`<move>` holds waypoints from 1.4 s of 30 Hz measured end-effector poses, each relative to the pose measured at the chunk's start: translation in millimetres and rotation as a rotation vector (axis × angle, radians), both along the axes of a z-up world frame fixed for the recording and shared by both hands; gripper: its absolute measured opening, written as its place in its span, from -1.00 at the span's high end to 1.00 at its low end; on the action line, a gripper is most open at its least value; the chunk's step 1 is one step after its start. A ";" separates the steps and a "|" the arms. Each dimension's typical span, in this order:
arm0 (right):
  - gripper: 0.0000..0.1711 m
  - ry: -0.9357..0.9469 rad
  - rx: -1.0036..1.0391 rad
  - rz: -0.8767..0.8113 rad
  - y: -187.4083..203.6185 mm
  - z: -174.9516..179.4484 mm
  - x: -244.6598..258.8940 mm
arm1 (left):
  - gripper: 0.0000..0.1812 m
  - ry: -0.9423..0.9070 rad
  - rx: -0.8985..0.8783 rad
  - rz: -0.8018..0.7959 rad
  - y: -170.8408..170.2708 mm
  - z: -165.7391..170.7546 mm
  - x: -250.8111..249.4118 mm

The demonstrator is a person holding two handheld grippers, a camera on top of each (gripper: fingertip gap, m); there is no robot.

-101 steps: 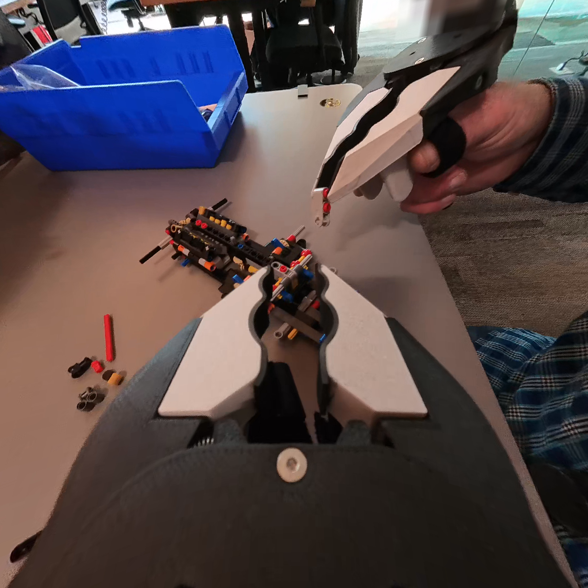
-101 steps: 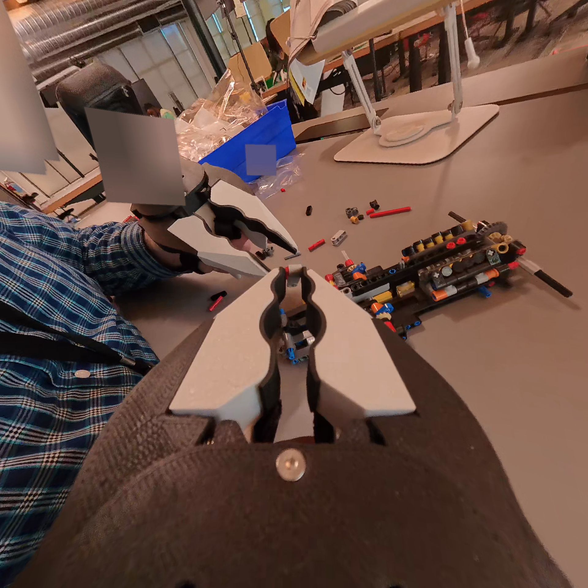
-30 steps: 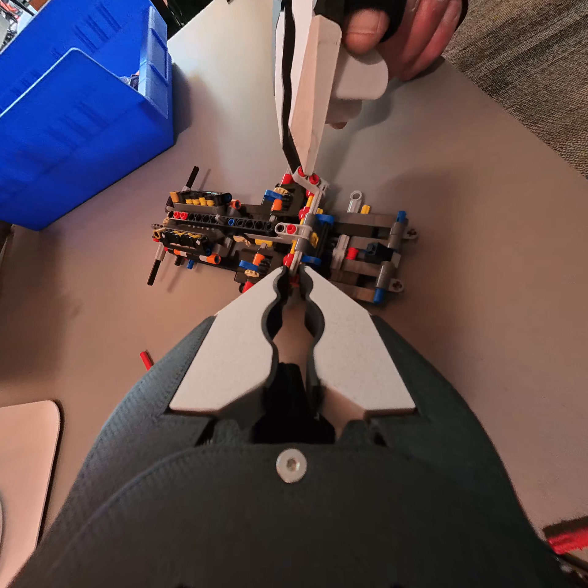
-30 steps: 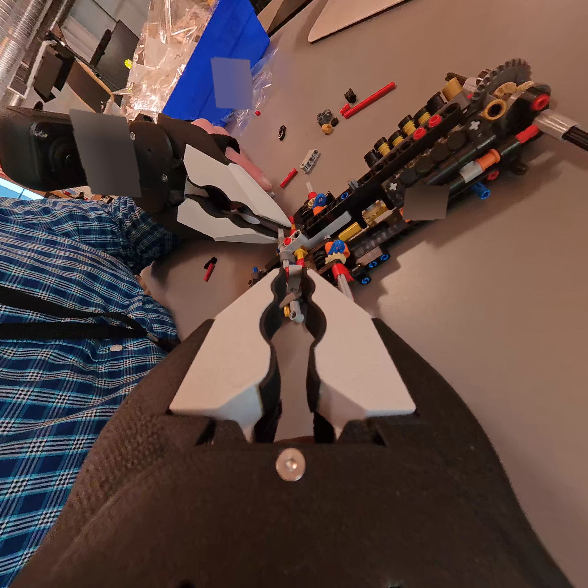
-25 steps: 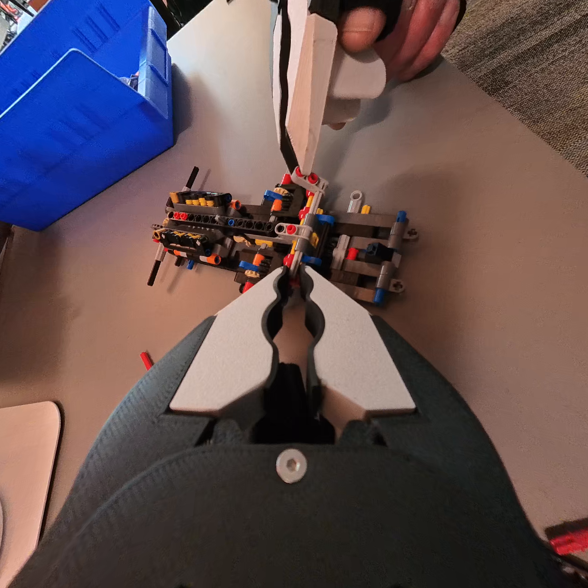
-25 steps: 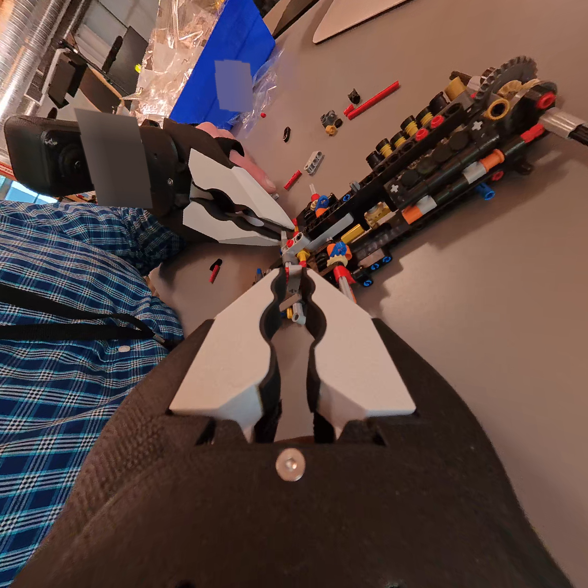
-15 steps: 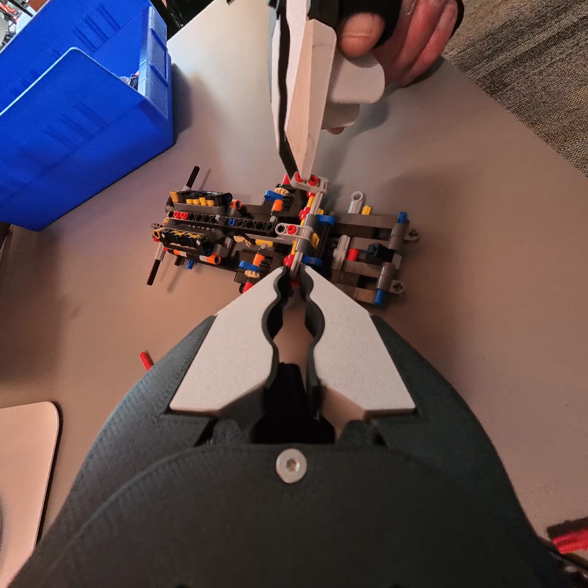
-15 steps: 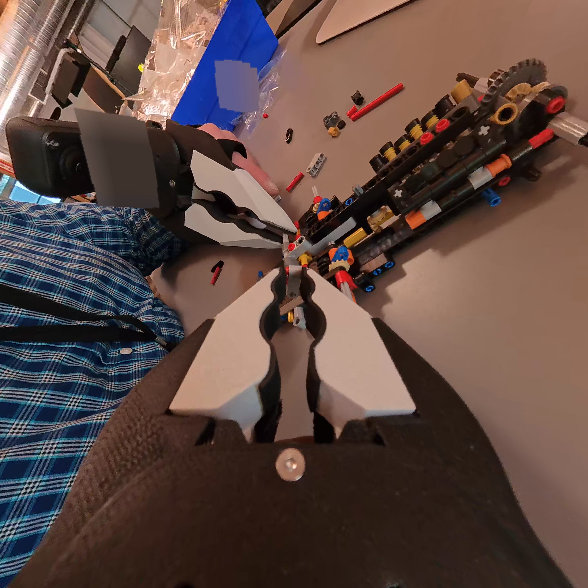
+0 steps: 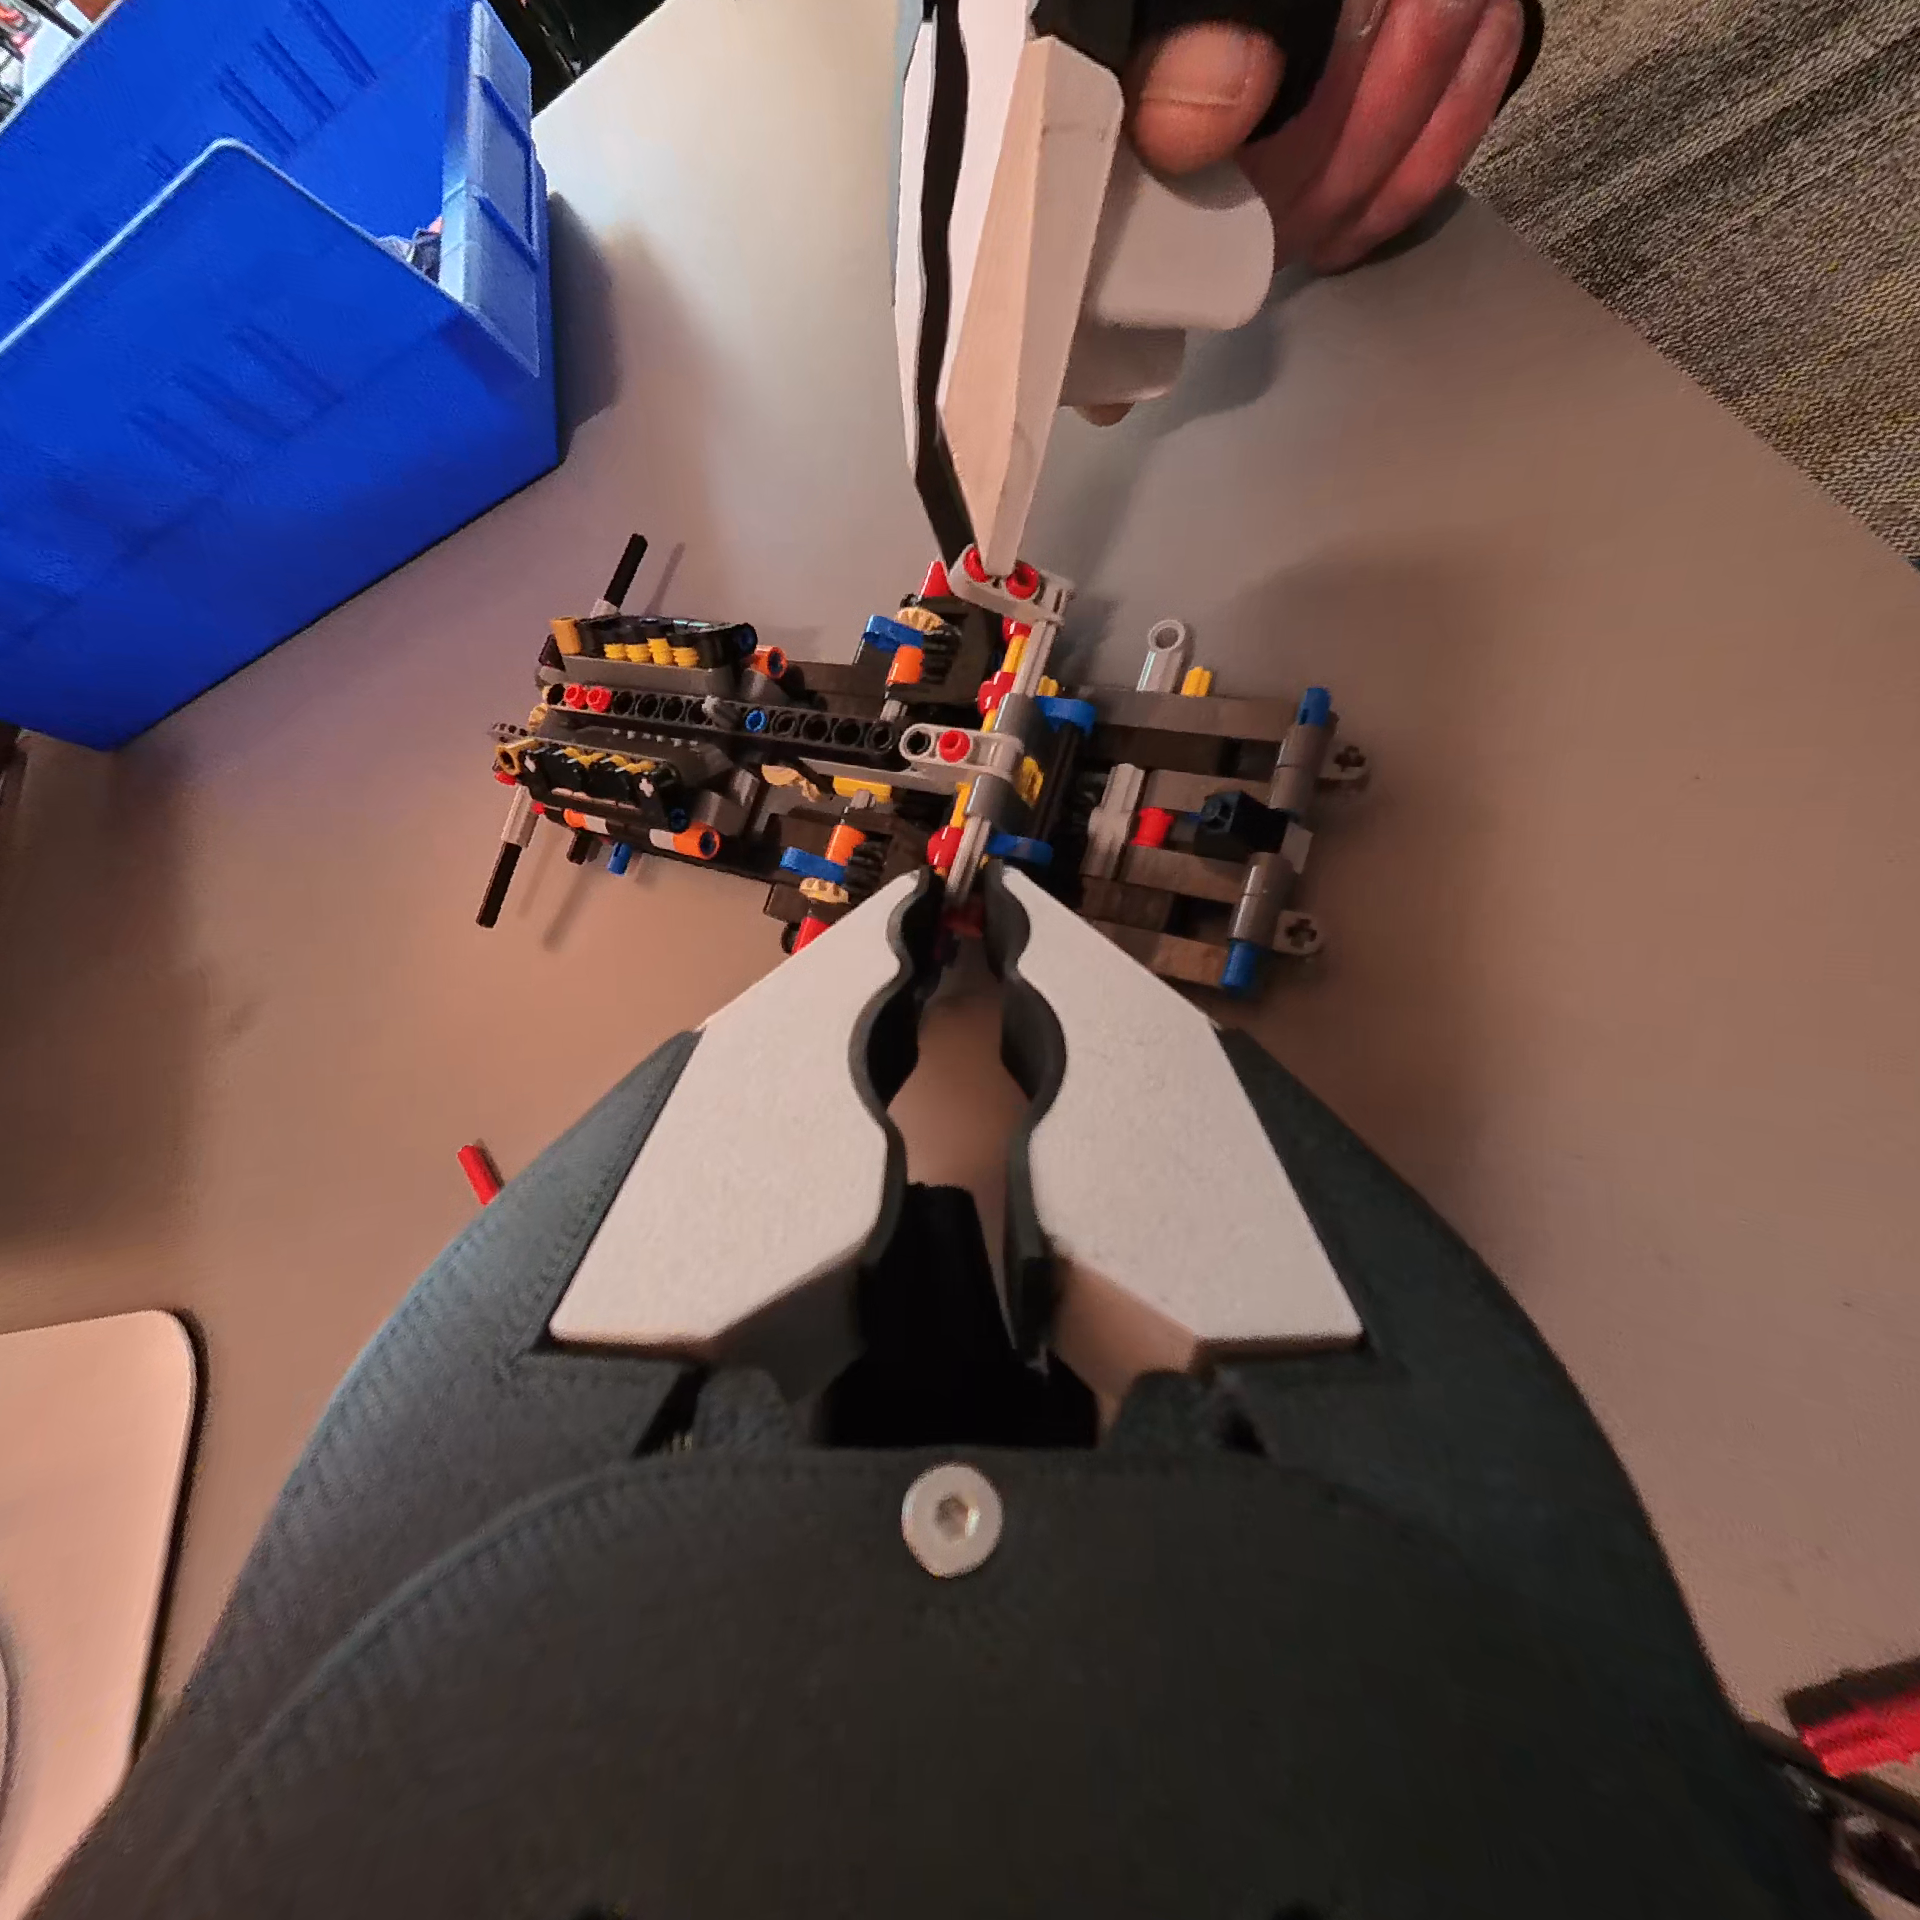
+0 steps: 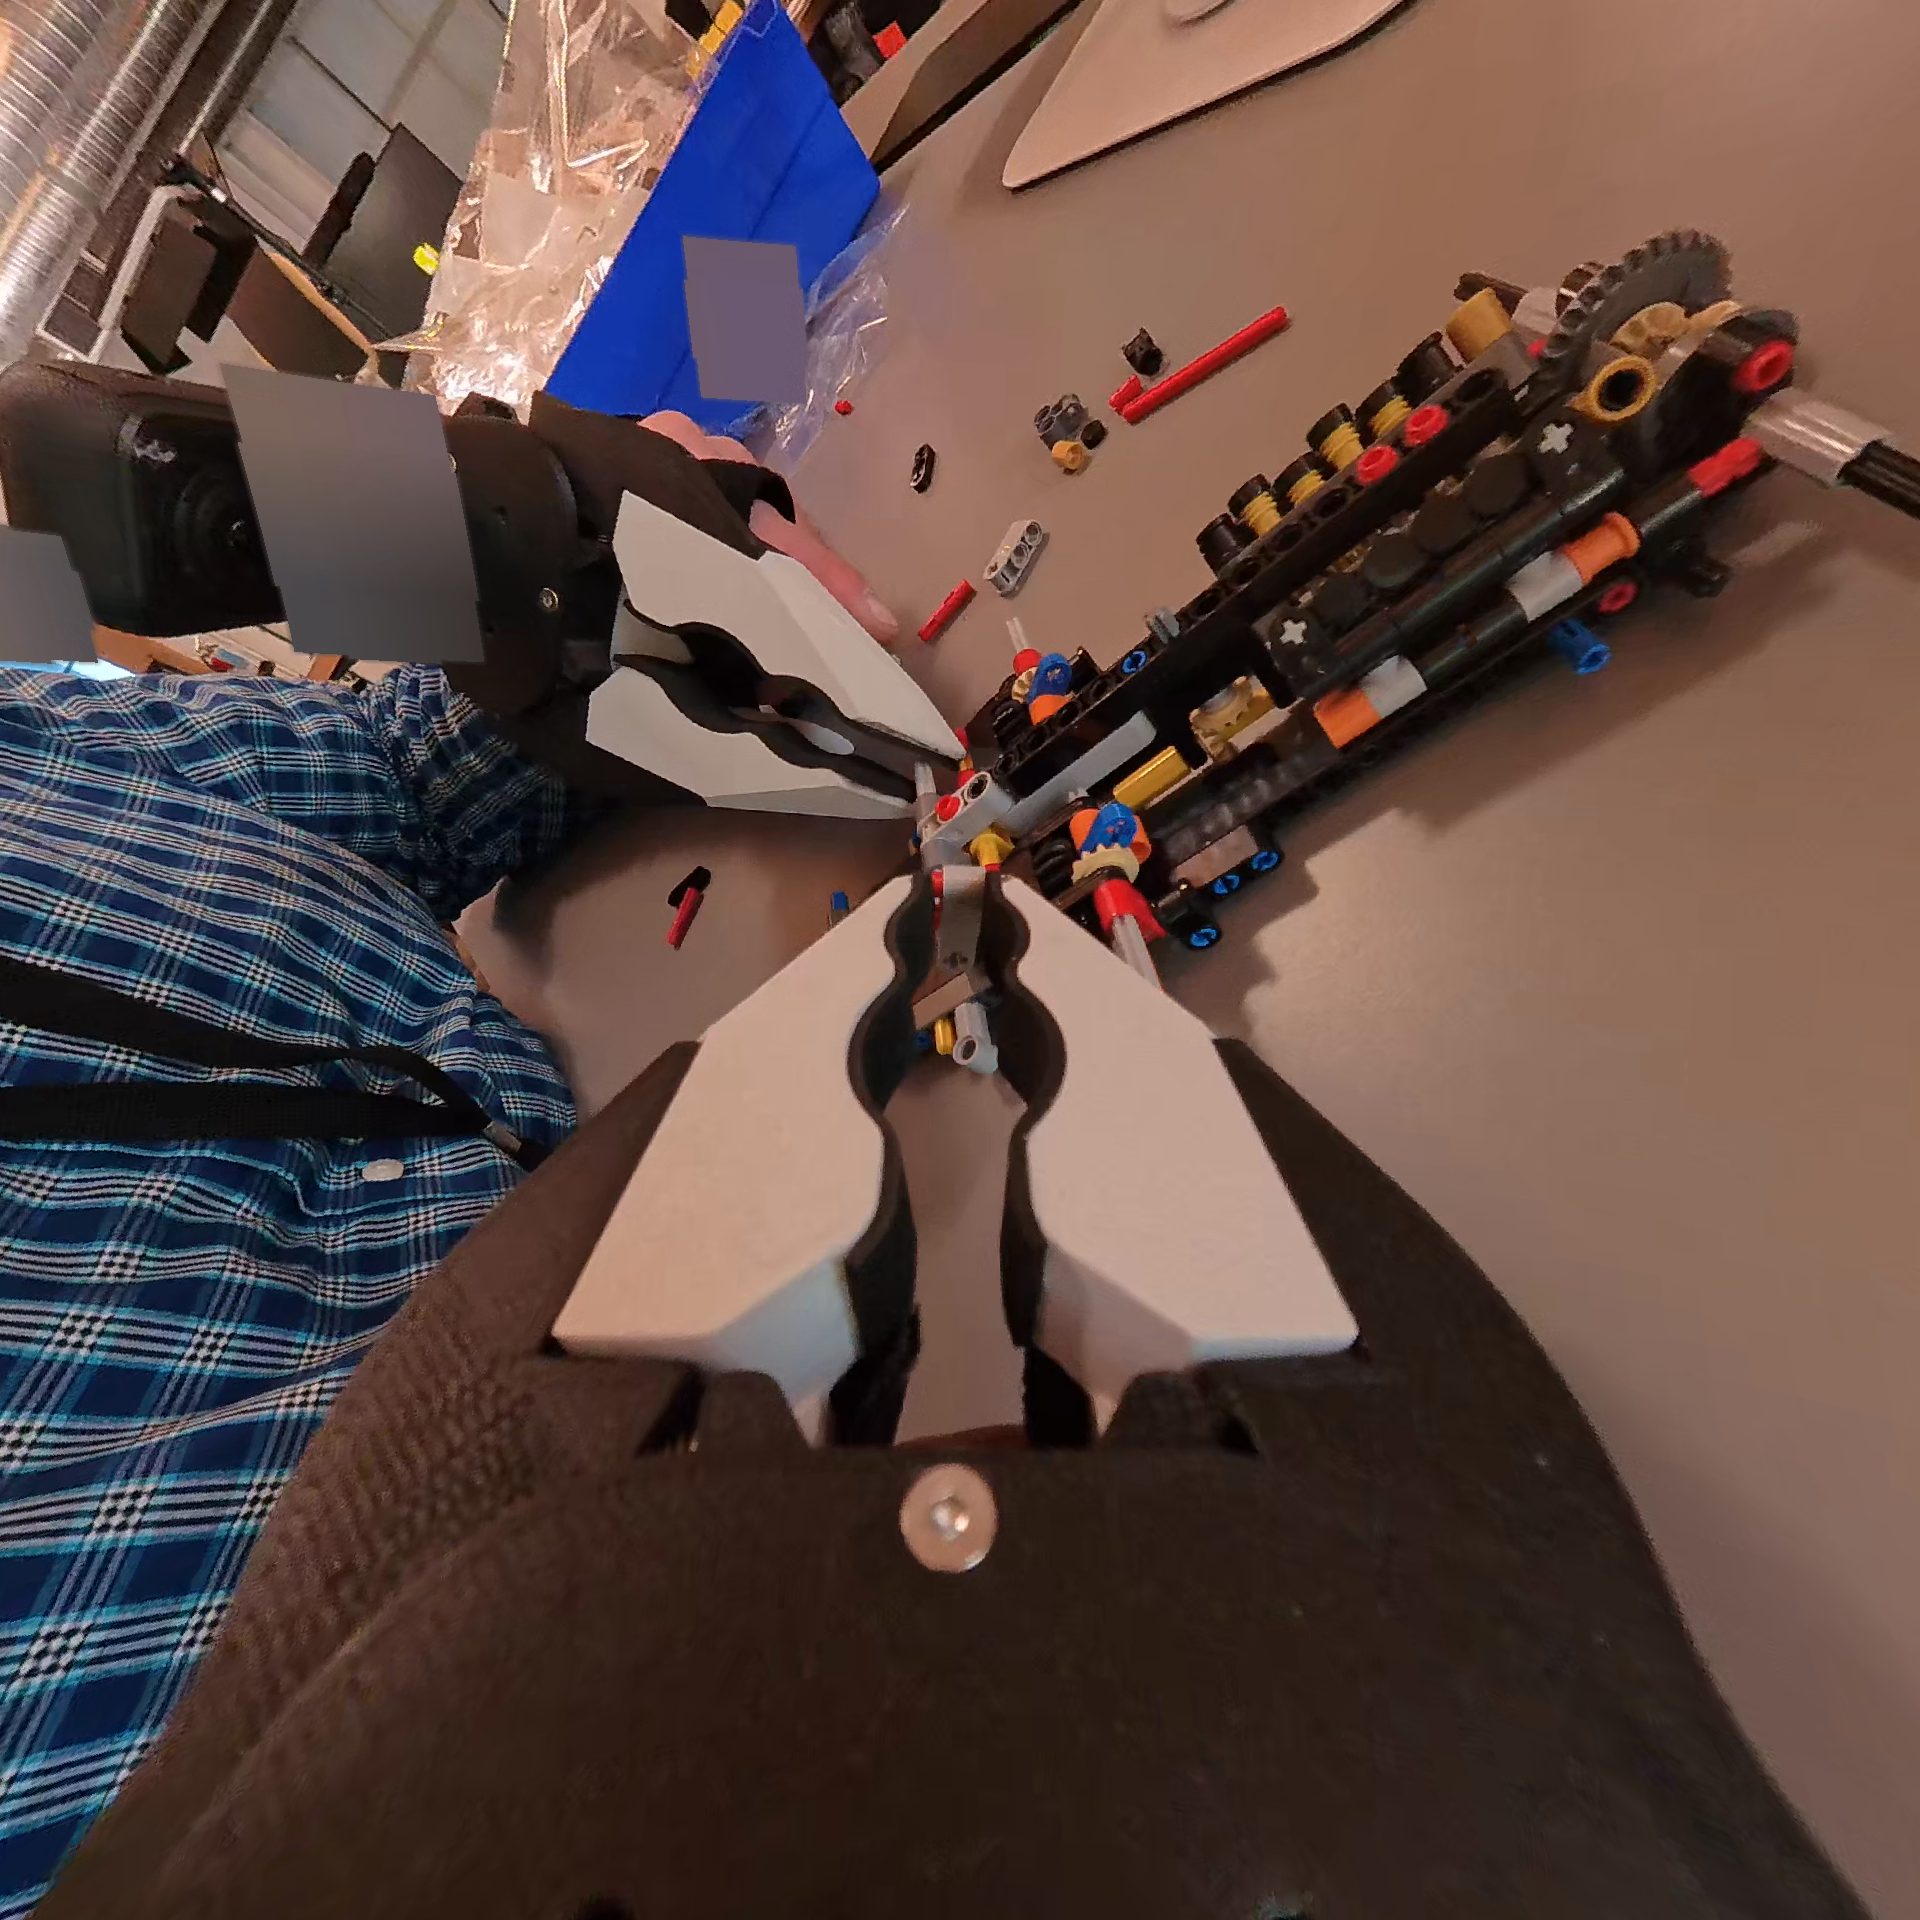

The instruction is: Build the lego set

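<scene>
Lego chassis (image 9: 914, 769) lies on the table (image 9: 1558, 831), frame centre. Left gripper (image 9: 961, 909) and right gripper (image 10: 956, 914) each clamp an end of the light-grey cross beam (image 9: 1013, 707). Step: seating the beam; next, press evenly.

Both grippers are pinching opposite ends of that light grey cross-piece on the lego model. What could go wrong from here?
1. The left gripper and right gripper clamp opposite ends of the grey cross-piece; uneven pressing may twist it off its pins.
2. The lego model lies unbraced on the table and may slide.
</scene>
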State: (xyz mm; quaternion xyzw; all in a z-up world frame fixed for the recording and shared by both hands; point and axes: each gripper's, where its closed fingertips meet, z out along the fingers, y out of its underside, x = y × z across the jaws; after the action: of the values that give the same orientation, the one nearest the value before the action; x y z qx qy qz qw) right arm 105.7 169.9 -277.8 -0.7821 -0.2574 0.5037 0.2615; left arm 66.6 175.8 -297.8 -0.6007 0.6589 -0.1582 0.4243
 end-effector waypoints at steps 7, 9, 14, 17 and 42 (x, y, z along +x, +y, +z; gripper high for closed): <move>0.93 0.002 -0.001 -0.008 -0.2 0.4 -1.4 | 0.89 -0.008 0.006 -0.012 -0.2 7.4 0.0; 0.93 -0.003 -0.010 -0.013 0.2 -0.8 -1.6 | 0.89 0.012 0.017 -0.009 0.3 3.9 -0.2; 0.93 -0.001 -0.010 -0.028 1.8 -0.6 -1.0 | 0.85 0.006 0.038 0.009 2.9 7.0 0.0; 0.93 0.031 -0.016 -0.061 5.0 4.1 0.4 | 0.81 -0.033 0.073 0.010 0.5 20.9 4.9; 0.80 0.246 -0.115 -0.034 -7.5 33.8 -13.7 | 0.75 -0.215 0.250 -0.050 -7.2 55.1 41.7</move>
State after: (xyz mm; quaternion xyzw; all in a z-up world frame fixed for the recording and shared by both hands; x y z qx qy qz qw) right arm 92.0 162.4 -244.0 -0.7323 -0.1809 0.6053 0.2542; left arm 108.3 168.6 -242.7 -0.5064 0.6388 -0.1489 0.5598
